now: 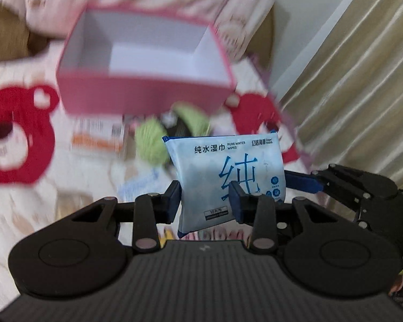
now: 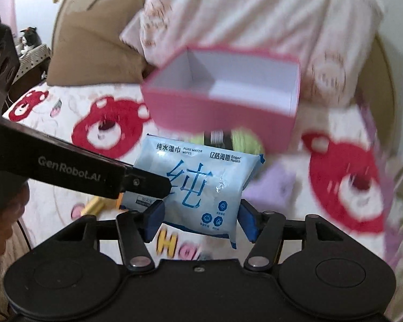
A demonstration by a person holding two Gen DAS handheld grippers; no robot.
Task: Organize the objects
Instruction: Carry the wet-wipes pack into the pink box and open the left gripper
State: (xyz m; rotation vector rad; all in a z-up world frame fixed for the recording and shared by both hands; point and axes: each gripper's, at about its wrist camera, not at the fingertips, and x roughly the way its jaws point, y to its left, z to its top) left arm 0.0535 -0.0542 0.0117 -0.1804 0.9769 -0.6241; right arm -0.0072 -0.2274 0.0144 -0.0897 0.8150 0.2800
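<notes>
Left wrist view showed the left gripper (image 1: 205,197) pinching the blue wet-wipes pack (image 1: 228,179) between its pads, lifted above the bear-print bedspread (image 1: 18,134). The right gripper (image 2: 200,218) had its fingers spread either side of the pack, contact unclear. The open pink box (image 1: 145,64) lay just beyond.

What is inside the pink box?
The pink box shows only bare white walls and floor; its near wall hides the front strip of floor. The wet wipes pack remains outside.
</notes>
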